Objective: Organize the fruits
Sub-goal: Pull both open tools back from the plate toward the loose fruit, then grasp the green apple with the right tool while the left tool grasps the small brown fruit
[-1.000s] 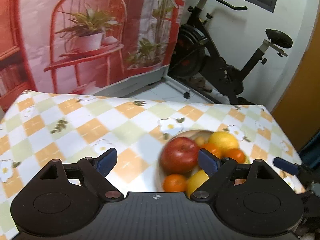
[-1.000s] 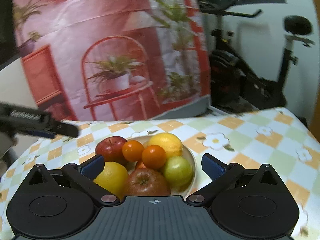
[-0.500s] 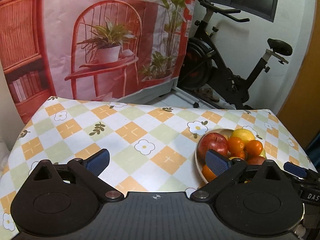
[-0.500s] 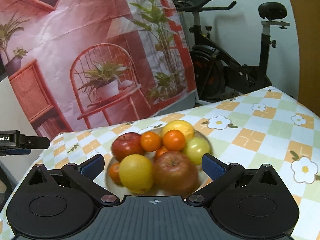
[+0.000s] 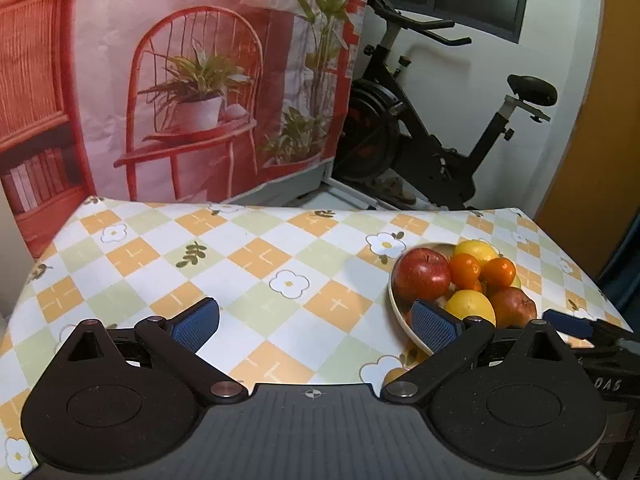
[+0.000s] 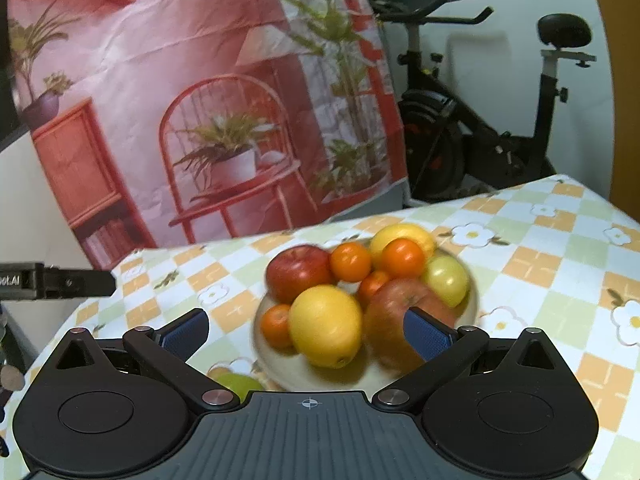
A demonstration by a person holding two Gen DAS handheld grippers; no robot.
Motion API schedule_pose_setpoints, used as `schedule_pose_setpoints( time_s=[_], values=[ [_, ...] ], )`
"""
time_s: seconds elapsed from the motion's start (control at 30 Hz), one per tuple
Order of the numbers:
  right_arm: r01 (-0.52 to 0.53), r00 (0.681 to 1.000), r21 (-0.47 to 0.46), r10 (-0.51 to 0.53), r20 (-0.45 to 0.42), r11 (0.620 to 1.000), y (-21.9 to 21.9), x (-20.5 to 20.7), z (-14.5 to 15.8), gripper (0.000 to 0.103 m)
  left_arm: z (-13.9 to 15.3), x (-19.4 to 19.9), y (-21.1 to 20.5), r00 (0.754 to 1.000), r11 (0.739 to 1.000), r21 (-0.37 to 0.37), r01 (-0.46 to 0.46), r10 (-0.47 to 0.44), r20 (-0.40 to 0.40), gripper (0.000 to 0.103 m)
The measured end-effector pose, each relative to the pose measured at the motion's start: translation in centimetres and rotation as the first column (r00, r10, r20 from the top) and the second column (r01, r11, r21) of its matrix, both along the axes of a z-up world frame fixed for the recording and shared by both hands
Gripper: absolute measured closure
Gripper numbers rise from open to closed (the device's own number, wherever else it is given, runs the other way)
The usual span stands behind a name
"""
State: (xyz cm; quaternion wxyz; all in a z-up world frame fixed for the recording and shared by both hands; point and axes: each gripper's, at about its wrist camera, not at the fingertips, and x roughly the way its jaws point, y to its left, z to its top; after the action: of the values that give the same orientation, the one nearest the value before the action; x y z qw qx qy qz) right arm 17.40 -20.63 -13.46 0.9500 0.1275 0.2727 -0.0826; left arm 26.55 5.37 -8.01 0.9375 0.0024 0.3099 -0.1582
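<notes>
Now fruit bowl [image 6: 474, 300] sits just ahead of open rt claw [image 6: 306, 330].

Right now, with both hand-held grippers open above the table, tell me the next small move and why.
Probably ease the right hand-held gripper forward and down onto the big yellow fruit at the front of the bowl. Its jaws are open and empty, and that fruit sits nearest, on top of the pile. The left hand-held gripper, also open, faces bare tablecloth beside the bowl.
</notes>
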Motion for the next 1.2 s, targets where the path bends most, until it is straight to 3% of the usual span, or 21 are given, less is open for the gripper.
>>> schedule_pose_setpoints(
  time_s=[0.33,0.73,0.97,1.1,1.2],
  values=[
    [-0.07,0.997,-0.033,0.068,-0.039,0.997,2.1,0.6,-0.5,0.0,-2.0,0.4,0.7,0.997,0.996,-0.066,0.061,-0.064,-0.041,0.0],
    [-0.157,0.987,-0.174,0.146,-0.074,0.972,5.1,0.5,-0.6,0.001,-3.1,0.9,0.4,0.992,0.993,-0.014,0.117,-0.117,-0.04,0.0],
    [-0.234,0.97,-0.217,0.213,-0.116,0.948,6.7,0.5,-0.8,0.001,-3.7,1.4,0.4,0.994,0.995,0.016,0.094,-0.093,-0.049,0.0],
    [-0.255,0.962,-0.172,0.231,-0.145,0.952,6.6,1.2,-1.2,0.011,-4.0,1.6,0.5,0.996,0.996,0.057,0.072,-0.069,-0.049,0.001],
    [-0.271,0.956,-0.152,0.248,-0.157,0.95,6.6,1.4,-1.6,0.026,-4.1,1.8,0.9,0.997,0.997,0.055,0.054,-0.051,-0.053,0.007]
  ],
)
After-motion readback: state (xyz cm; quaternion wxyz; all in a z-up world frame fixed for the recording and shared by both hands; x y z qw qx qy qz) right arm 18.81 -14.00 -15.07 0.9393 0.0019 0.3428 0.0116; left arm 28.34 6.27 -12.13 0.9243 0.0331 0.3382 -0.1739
